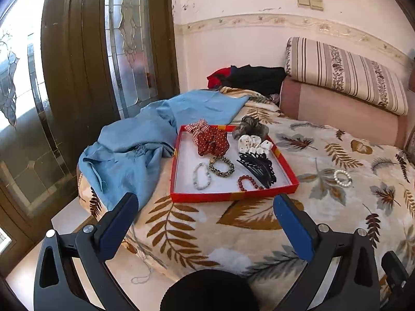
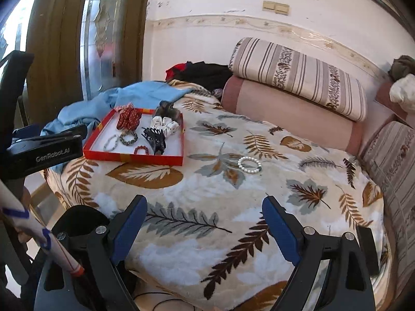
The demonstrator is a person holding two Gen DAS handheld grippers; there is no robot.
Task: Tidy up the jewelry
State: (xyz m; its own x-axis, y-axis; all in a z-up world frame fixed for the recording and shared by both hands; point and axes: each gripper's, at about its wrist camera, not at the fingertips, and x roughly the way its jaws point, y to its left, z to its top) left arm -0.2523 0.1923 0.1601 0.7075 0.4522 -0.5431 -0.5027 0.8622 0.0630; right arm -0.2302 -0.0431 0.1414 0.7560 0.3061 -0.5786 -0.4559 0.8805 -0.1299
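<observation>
On the leaf-patterned blanket (image 2: 207, 191), a white pearl bead bracelet (image 2: 249, 164) lies ahead of the right claw (image 2: 205, 208), right of the shallow red cardboard tray (image 2: 135, 158); both claws gape wide, the left claw (image 1: 206, 206) empty too.

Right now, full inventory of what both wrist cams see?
red tray: 1, red, white inside, on blanket
scrunchies: several, red dotted, white, grey, at tray's far end
hair claw: 1, black, in tray
bead bracelets in tray: 3, pale grey, leopard, dark red
pearl bracelet: 1, white, on blanket outside tray
blanket: 1, leaf print, on bed
blue cloth: 1, left of tray
bolster pillows: 2, striped over pink, by wall
left tongs: open, empty
right tongs: open, empty
</observation>
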